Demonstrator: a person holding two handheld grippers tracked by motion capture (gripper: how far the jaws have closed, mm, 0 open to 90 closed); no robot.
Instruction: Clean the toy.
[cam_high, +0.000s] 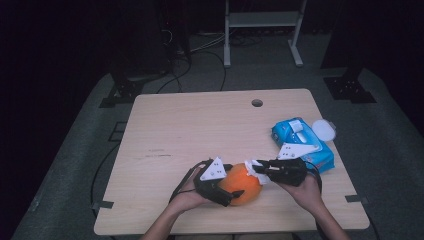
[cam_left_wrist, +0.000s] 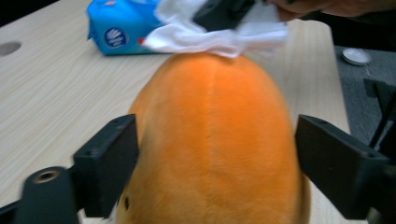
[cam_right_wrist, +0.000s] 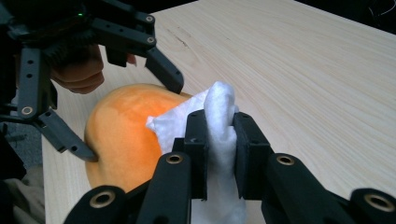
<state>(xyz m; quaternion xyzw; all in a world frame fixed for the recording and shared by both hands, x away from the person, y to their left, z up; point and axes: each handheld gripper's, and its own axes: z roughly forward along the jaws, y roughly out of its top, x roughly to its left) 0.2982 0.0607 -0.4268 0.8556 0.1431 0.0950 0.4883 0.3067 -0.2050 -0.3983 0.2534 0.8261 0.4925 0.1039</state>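
Orange fruit (cam_high: 241, 184), smooth and rounded, lies near the table's (cam_high: 200, 125) front edge, between the two grippers. At its left end sits the left gripper (cam_high: 231, 196), its jaws spread wide around the fruit. In the left gripper view the fruit (cam_left_wrist: 215, 140) sits between the two black jaws; the left one lies close against the skin, the right one stands just clear of it, so they do not clamp it. At the fruit's right end the right gripper (cam_high: 255, 169) is closed tight on a white wipe (cam_high: 252, 171), and the wipe rests on the fruit's top.

The right gripper view shows the grip close up: the wipe (cam_right_wrist: 219, 135) is bunched upright between the two pads (cam_right_wrist: 198, 149), one corner draped onto the fruit (cam_right_wrist: 121, 135), with the left gripper (cam_right_wrist: 126, 121) straddling the fruit behind. The high view takes in a blue wipe pack (cam_high: 300, 142) farther right, its round lid open; the left gripper view shows the pack (cam_left_wrist: 116, 28) beyond the fruit.
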